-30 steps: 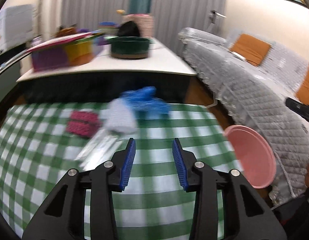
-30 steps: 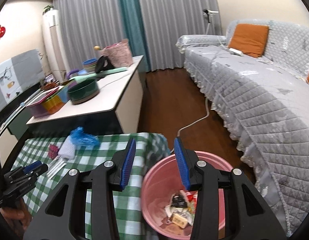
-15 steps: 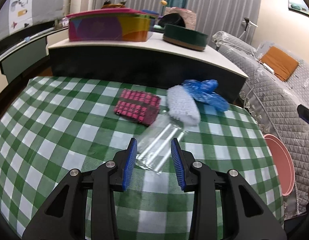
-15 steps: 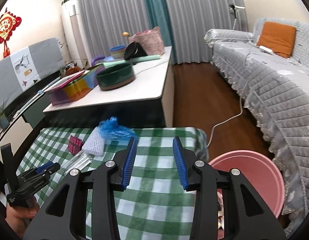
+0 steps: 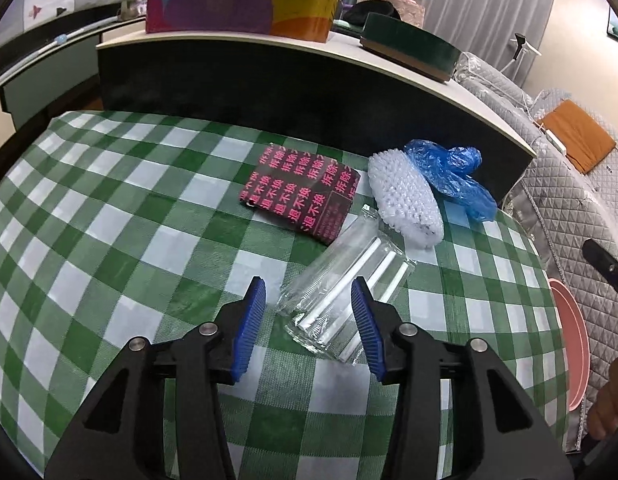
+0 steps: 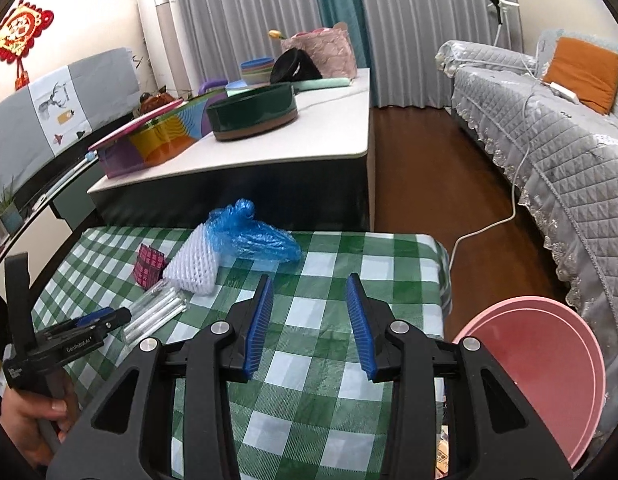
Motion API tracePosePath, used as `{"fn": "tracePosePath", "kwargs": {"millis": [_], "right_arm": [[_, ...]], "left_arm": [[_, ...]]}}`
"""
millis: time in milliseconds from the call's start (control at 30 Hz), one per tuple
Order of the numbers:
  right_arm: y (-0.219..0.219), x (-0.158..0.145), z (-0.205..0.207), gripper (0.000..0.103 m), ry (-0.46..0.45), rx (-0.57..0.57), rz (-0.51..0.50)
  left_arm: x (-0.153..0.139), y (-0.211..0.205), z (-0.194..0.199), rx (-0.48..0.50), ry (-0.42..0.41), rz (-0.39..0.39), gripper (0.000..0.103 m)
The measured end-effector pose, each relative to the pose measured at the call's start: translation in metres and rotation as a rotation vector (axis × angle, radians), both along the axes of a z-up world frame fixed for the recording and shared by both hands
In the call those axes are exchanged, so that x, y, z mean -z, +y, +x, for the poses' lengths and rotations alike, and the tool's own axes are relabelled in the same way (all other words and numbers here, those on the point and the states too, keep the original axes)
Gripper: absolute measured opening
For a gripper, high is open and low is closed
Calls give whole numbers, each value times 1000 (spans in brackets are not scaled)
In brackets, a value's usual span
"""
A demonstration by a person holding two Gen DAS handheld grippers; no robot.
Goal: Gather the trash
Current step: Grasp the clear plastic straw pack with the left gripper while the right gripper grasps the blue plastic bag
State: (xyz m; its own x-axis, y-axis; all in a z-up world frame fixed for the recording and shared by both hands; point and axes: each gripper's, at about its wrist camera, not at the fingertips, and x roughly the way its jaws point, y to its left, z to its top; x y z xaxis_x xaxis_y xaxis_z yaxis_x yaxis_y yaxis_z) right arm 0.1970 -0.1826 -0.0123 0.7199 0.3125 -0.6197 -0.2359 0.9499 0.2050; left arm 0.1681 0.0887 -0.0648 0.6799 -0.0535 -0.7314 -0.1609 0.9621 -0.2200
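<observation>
On the left, the left gripper hangs over the green-and-white checked tablecloth, tilted down. Its 2 blue-padded jaws have just been opening, and the near end of the clear crinkly plastic wrapper with white sticks inside lies between them; the pads stand clear of it on both sides, so nothing is gripped. A hand at the lower left of the right wrist view carries this tool.

Just beyond the wrapper, the black packet printed with pink characters lies flat on the cloth, its corner touching the wrapper. Next to it on the right rests the white foam mesh sleeve, and the crumpled blue plastic bag lies against the sleeve's far end, close to the table's back edge.

Further right, the right gripper hovers above bare checks, jaws apart and holding nothing, well apart from all 4 pieces of litter.

At the far right, off the table's edge and lower down, stands the round pink plastic bin, some scraps showing at its bottom.
</observation>
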Motion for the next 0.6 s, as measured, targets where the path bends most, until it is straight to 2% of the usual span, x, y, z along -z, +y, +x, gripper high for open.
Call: {"fn": "tracePosePath", "kwargs": {"millis": [167, 233, 300, 333, 400, 500, 600], "right_arm": [[7, 10, 6, 38, 13, -29, -9], [9, 13, 9, 38, 21, -36, -8], [11, 16, 12, 38, 27, -44, -8], [13, 17, 12, 39, 28, -47, -8], [16, 18, 16, 39, 30, -53, -2], [21, 19, 24, 40, 32, -57, 6], [29, 22, 34, 44, 34, -68, 1]], "left_arm": [[5, -2, 7, 13, 19, -18, 42], [6, -3, 7, 19, 28, -32, 28], [7, -6, 8, 28, 44, -34, 19], [7, -8, 8, 29, 49, -30, 9], [9, -10, 7, 22, 70, -32, 2], [11, -8, 4, 1, 100, -80, 0], [8, -6, 2, -8, 92, -81, 0]]}}
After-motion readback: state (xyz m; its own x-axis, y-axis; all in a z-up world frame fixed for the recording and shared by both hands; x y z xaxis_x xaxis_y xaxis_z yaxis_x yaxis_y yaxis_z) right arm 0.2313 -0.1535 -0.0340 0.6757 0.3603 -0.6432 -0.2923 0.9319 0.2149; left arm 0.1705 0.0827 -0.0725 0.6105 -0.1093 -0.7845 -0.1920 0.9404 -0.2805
